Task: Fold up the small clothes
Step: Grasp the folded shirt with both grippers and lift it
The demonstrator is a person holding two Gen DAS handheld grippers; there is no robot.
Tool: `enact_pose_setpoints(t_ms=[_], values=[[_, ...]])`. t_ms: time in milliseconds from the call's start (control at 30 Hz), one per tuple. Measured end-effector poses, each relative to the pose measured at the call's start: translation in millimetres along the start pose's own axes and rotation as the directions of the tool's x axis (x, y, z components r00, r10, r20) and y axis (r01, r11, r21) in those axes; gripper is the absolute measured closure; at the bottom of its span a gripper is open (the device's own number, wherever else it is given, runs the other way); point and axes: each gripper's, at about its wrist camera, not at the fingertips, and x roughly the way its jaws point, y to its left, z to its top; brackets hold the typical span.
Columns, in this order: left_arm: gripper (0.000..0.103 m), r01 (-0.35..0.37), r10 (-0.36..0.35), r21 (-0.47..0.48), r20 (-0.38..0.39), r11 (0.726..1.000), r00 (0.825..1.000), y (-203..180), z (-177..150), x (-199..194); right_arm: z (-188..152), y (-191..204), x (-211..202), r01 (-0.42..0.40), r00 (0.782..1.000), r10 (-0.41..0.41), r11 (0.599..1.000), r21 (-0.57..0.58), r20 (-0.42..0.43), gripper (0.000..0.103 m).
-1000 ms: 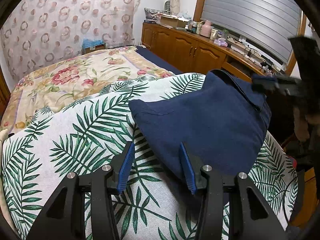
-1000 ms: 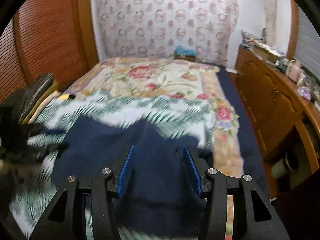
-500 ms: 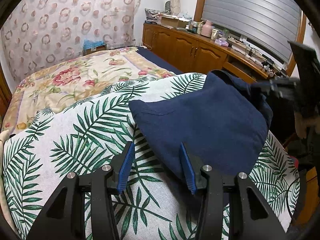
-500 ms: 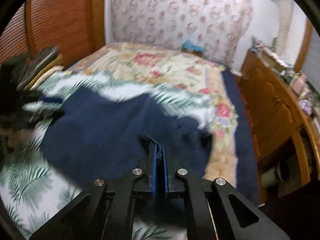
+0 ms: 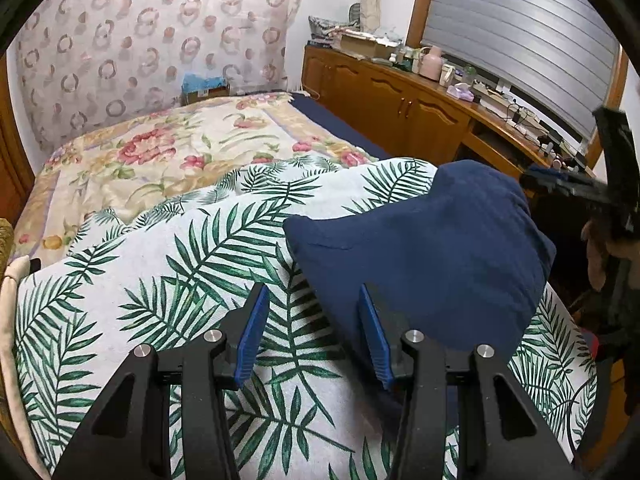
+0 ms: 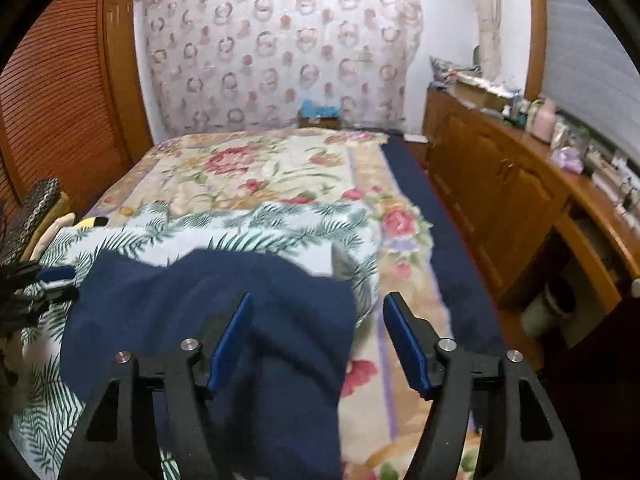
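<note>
Navy garment (image 5: 424, 256) lying folded on the palm-leaf cloth (image 5: 168, 280) at the near end of the bed (image 5: 168, 152).

Left tongs (image 5: 312, 334) are hovering partly parted at the garment's near edge, gripping nothing; right tongs (image 6: 316, 340) are standing wide, having just been opening, their left blade over the navy cloth (image 6: 224, 312) and nothing pinched. Floral bedspread (image 6: 256, 168) is stretching toward the curtained wall. Cardboard box (image 5: 204, 92) with something blue in it is sitting at the bed's far end; the wooden surface (image 5: 472, 100) along the window is carrying a pink jug (image 5: 432, 64) and clutter.
</note>
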Motion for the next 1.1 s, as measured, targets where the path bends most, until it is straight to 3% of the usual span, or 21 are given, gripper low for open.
enact_pose_setpoints(t_ms=[333, 500, 700, 800, 933, 1033, 1100], values=[[0.056, 0.048, -0.052, -0.061, -0.071, 0.997, 0.996, 7, 13, 36, 9, -55, 42, -0.157, 0.977, 0.177, 0.975, 0.158, -0.118, 0.030], [0.056, 0.070, -0.076, -0.064, -0.087, 0.996, 0.993, 4, 14, 48, 10, -52, 45, -0.220, 0.963, 0.237, 0.966, 0.134, -0.126, 0.030], [0.056, 0.128, -0.135, -0.086, -0.078, 0.988, 0.988, -2, 15, 49, 6, -50, 56, -0.228, 0.958, 0.247, 0.964, 0.136, -0.148, 0.030], [0.065, 0.144, -0.151, -0.088, -0.082, 0.986, 0.985, -2, 16, 50, 5, -53, 54, -0.243, 0.955, 0.261, 0.961, 0.136, -0.143, 0.038], [0.093, 0.182, -0.192, -0.128, -0.074, 0.975, 0.979, 7, 18, 48, 2, -46, 54, -0.273, 0.948, 0.287, 0.955, 0.116, -0.140, 0.061], [0.095, 0.195, -0.201, -0.114, -0.040, 0.974, 0.979, 3, 18, 36, -1, -39, 49, -0.279, 0.948, 0.288, 0.957, 0.080, -0.134, 0.074], [0.095, 0.202, -0.204, -0.098, -0.011, 0.974, 0.979, -3, 19, 26, 0, -37, 45, -0.276, 0.952, 0.282, 0.959, 0.060, -0.122, 0.077]])
